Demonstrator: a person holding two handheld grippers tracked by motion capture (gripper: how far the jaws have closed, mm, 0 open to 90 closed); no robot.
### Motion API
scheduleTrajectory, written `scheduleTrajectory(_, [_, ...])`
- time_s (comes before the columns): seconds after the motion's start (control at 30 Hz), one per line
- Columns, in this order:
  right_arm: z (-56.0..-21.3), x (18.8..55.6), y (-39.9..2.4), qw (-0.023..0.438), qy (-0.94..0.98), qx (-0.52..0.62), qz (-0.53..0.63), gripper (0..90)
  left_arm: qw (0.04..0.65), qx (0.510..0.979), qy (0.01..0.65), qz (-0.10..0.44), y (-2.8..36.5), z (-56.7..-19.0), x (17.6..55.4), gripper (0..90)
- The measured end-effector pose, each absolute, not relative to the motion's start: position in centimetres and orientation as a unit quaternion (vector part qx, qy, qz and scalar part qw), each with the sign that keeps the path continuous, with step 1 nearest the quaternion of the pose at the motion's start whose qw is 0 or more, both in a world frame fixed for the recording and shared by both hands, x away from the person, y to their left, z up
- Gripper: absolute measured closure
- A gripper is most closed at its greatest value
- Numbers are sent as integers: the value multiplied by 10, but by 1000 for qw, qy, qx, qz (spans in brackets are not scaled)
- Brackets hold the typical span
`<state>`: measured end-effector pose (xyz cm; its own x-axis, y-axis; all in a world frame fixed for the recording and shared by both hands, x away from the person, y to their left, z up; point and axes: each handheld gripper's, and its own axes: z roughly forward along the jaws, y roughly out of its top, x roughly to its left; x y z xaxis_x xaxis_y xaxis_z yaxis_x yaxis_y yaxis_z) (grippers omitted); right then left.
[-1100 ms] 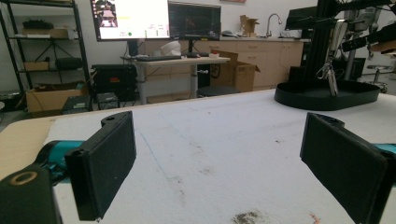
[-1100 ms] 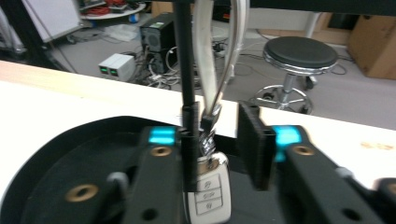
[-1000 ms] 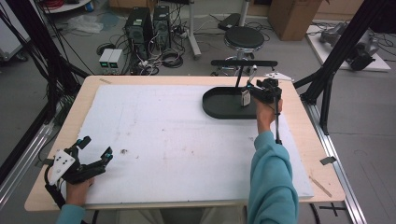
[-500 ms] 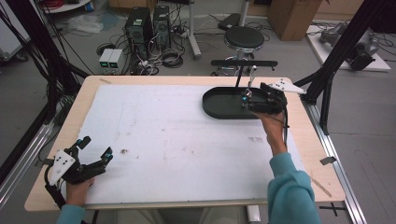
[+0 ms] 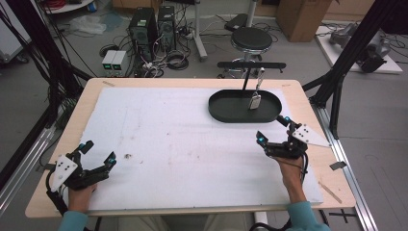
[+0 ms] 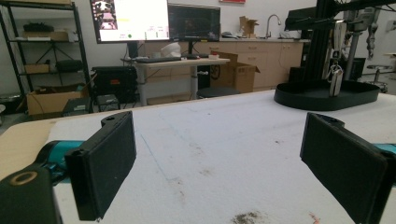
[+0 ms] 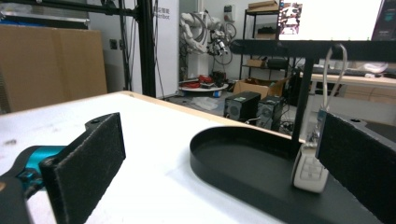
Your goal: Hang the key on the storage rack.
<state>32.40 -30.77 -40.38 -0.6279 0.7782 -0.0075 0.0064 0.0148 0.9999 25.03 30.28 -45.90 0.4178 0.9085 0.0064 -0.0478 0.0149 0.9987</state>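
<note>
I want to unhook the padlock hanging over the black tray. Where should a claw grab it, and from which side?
Grip the padlock by its flat silver body, from the person's side of the tray. It hangs upright from the stand's bar, broad face forward, and the thin shackle would likely slip.

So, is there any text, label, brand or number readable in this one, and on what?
None reads clearly.
White banner behind the black frame post, right gripper view: a few characters, too blurred to quote.
Monitor, left gripper view: window contents too small.
Padlock hanging on the stand over the black tray: key markings too blurred.
</note>
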Motion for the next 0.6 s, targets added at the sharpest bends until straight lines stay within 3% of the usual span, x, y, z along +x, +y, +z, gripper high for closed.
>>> scheduleTrajectory(0.4, [-451, 307, -314, 295, 646, 302, 636, 6, 607, 582, 369, 395, 303, -459, 250, 110])
scheduleTrajectory(0.6, [-456, 307, -310, 291, 660, 298, 626, 7, 608, 583, 370, 393, 303, -459, 251, 110])
